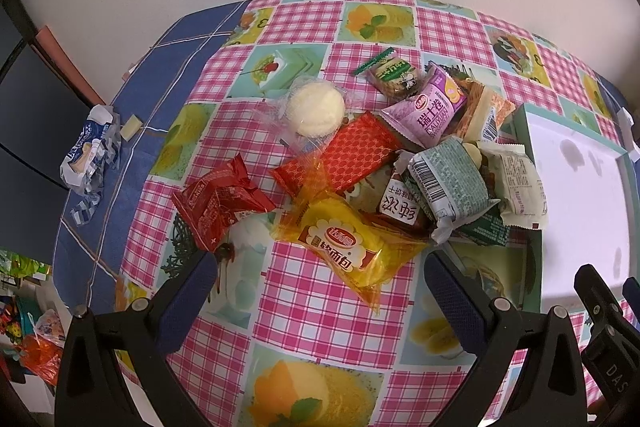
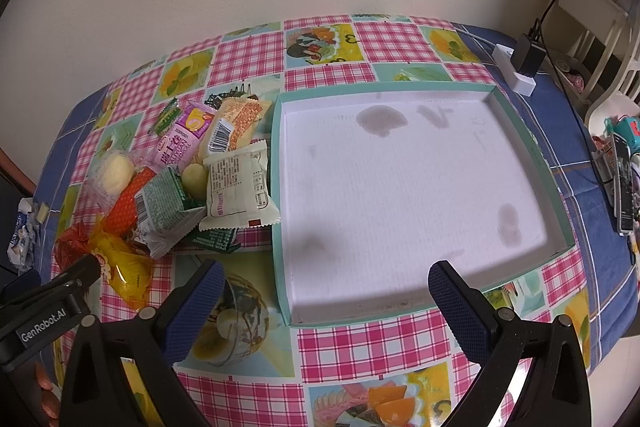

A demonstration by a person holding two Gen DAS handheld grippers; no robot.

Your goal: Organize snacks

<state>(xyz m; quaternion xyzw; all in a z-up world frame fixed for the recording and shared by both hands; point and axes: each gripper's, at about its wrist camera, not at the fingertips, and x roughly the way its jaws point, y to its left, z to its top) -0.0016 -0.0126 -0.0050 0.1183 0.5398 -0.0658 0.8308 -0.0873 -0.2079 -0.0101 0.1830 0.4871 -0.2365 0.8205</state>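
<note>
Hovering w/ both tools agape: left tool (image 1: 320, 267) over snacks (image 1: 400, 163) (piled), right tool (image 2: 324, 279) over tray (image 2: 520, 131)

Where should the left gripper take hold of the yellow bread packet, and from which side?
Grip the yellow bread packet across its plump middle, coming down from above. It lies flat, nearest the open left gripper, with its near side clear; the far end touches the snack pile, and its crimped ends look flimsy.
</note>
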